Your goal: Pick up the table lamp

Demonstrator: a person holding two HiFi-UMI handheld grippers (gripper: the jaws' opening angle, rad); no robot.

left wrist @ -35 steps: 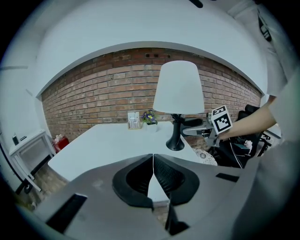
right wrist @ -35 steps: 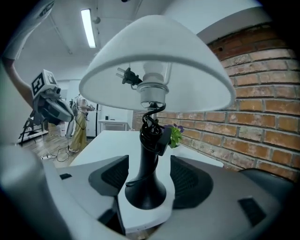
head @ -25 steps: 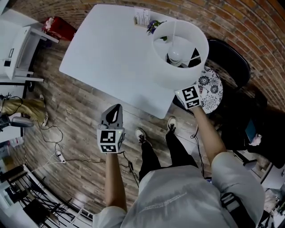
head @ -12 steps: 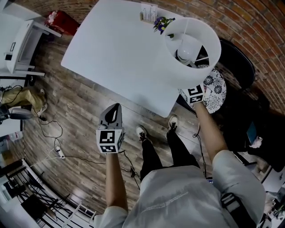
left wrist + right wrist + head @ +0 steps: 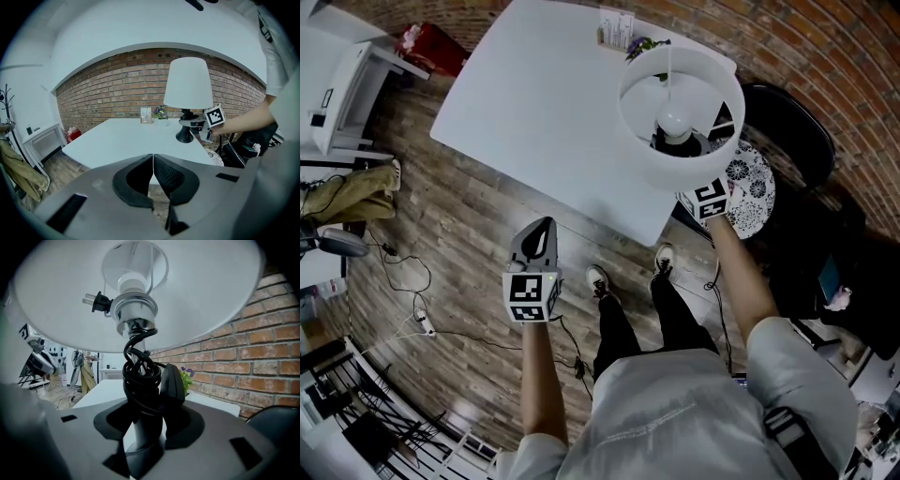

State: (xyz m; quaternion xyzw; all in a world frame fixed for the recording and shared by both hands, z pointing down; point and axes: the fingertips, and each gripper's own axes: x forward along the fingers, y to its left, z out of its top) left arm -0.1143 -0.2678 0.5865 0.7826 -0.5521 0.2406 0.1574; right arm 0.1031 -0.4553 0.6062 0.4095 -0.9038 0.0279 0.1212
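The table lamp has a wide white shade [image 5: 680,112] and a black stem wound with black cord [image 5: 138,376]. Its bulb [image 5: 676,120] shows from above in the head view. My right gripper [image 5: 150,404] is shut on the corded stem below the socket, and the plug [image 5: 96,302] sticks out beside it. In the left gripper view the lamp [image 5: 188,84] stands upright with its black base [image 5: 184,137] at the table's right end; contact with the table cannot be told. My left gripper [image 5: 539,239] is shut and empty, held over the floor before the table.
The white table [image 5: 544,103] carries a small flower plant [image 5: 642,44] and a card holder [image 5: 616,23] at its far edge. A patterned seat [image 5: 755,187] and a black chair [image 5: 792,131] stand to the right. Cables [image 5: 412,291] lie on the wooden floor at left.
The lamp shade has shifted left and turned more squarely under the head camera, so the bulb shows centred. The right gripper stays closed on the stem. The left gripper has not moved.
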